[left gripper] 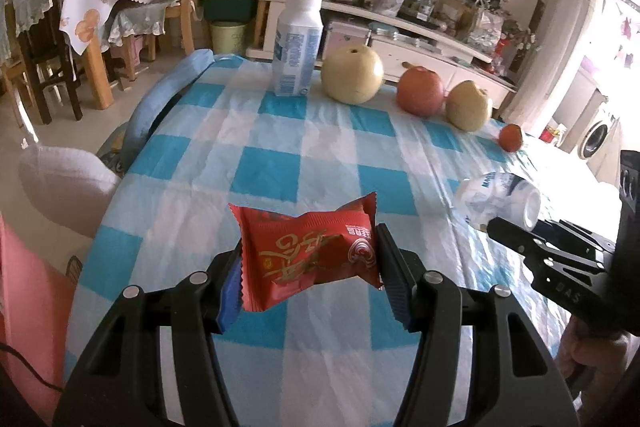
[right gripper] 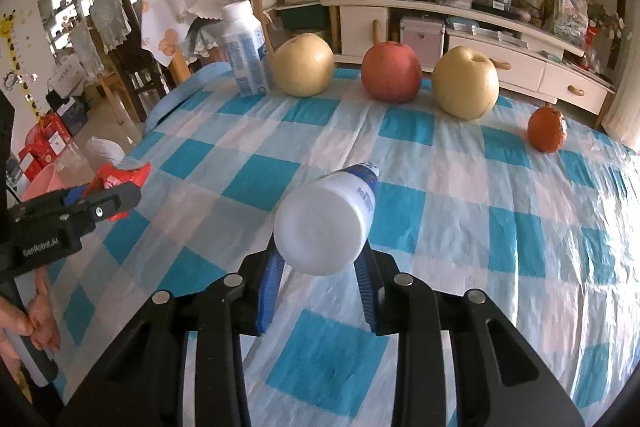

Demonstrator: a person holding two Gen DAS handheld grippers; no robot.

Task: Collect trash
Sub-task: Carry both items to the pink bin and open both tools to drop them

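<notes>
My left gripper [left gripper: 310,267] is shut on a red snack wrapper [left gripper: 310,251] and holds it above the blue-and-white checked tablecloth [left gripper: 280,147]. My right gripper [right gripper: 320,283] is shut on a white plastic bottle [right gripper: 326,223] lying sideways, its base towards the camera. That bottle also shows in the left wrist view [left gripper: 496,199], with the right gripper [left gripper: 532,239] behind it. The left gripper with the wrapper [right gripper: 120,183] shows at the left of the right wrist view. A second white bottle [left gripper: 298,43] stands upright at the table's far edge.
Along the far edge stand a yellow pear [left gripper: 352,75], a red apple [left gripper: 420,91], another pear [left gripper: 468,105] and a small orange fruit [left gripper: 511,137]. A white-lined bin [left gripper: 60,187] and a pink basin [left gripper: 24,287] stand on the floor left of the table. Chairs stand beyond.
</notes>
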